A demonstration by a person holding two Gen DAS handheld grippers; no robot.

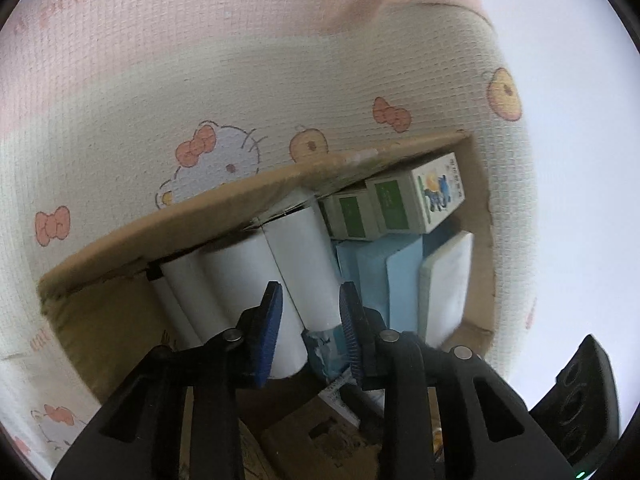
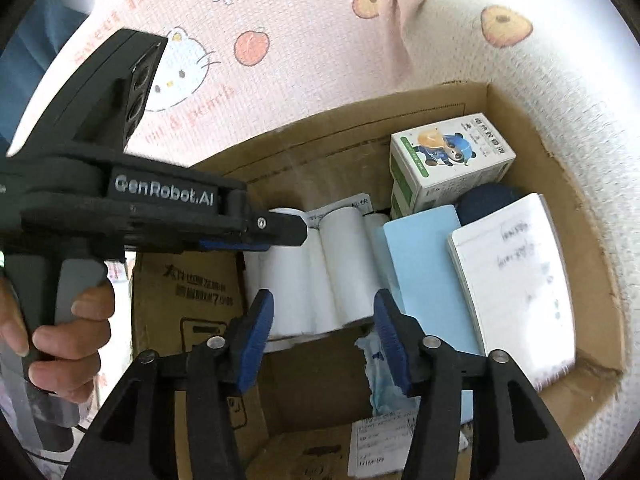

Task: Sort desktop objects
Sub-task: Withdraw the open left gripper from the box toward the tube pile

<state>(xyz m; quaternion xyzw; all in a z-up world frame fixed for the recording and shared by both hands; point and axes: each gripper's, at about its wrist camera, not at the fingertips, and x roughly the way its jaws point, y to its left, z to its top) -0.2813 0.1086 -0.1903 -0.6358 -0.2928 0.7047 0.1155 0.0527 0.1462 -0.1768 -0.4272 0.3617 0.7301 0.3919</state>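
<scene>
A patterned cloth [image 2: 304, 40], pink and cream with cartoon cats, bows and apples, covers the surface beneath everything; whether that surface is a counter cannot be told. On it rests an open cardboard box [image 2: 532, 128], which holds all the sorted things. Along the box's right side lies a white notebook [image 2: 516, 280] with faint handwriting, overlapping a pale blue flat book [image 2: 428, 264] just beside it. Toward the middle, several white rolls [image 2: 344, 264] lie side by side, touching one another. In the far corner stand small green-and-white cartons [image 2: 448, 160], the upper one printed with a cartoon panda, and a dark blue round object [image 2: 488, 200] sits partly hidden between them and the notebook. A crumpled blue-and-white packet [image 2: 376, 376] lies on the box floor near a printed paper label [image 2: 380, 444]. The left tongs [image 1: 310, 312] reach into the box, jaws apart, straddling the near end of one white roll without clamping it. The right tongs [image 2: 324, 332] hover above the rolls, jaws wide apart and empty. A hand [image 2: 68, 336] grips the handle of the left tool.
</scene>
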